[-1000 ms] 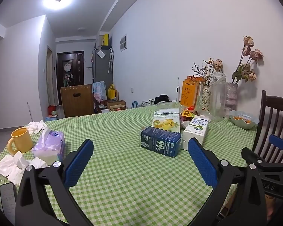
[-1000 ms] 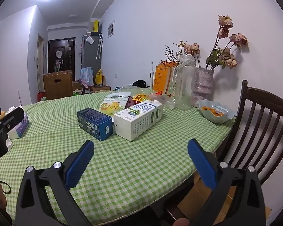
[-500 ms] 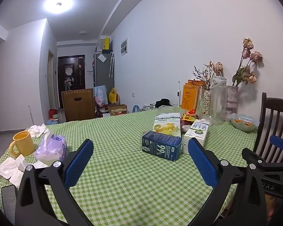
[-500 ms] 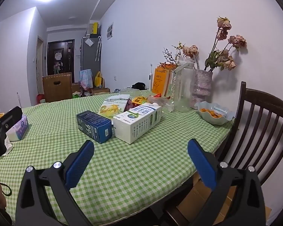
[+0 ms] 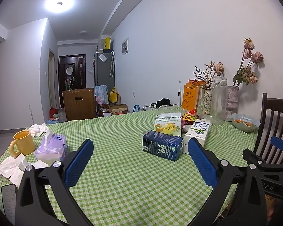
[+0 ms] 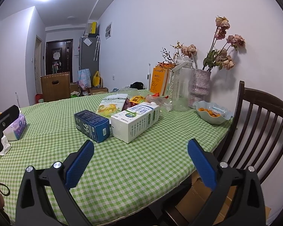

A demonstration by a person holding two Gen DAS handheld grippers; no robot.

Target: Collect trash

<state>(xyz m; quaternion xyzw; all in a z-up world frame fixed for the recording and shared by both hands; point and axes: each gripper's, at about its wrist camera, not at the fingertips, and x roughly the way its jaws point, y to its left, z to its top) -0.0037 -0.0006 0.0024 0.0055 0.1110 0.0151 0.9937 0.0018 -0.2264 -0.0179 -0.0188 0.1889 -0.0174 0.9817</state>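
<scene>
A: Where do the two grippers stand?

B: Both hover above the green checked tablecloth (image 5: 122,179) with nothing between the blue pads; the left gripper (image 5: 140,150) has its jaws spread wide, and the right gripper (image 6: 141,150) is spread just as wide.

A: And the trash?

B: Ahead of the left gripper and slightly to its right lies a dark blue carton (image 5: 161,147) on its side; touching it, further right, a white milk carton (image 5: 198,132) also lies flat; a snack bag (image 5: 167,125) with fruit printed on it lies just behind them. From the right gripper the blue carton sits ahead and left; the white carton is almost straight ahead.

A: Anything on the far left?

B: Left of the left gripper, crumpled white tissues (image 5: 11,169) lie near a purple tissue pack (image 5: 51,147) and a yellow mug (image 5: 23,145); whether the tissues touch the pack I cannot quite tell.

A: To the right?

B: A dark wooden chair (image 6: 258,120); a pale bowl (image 6: 213,114) of small orange fruit.
</scene>
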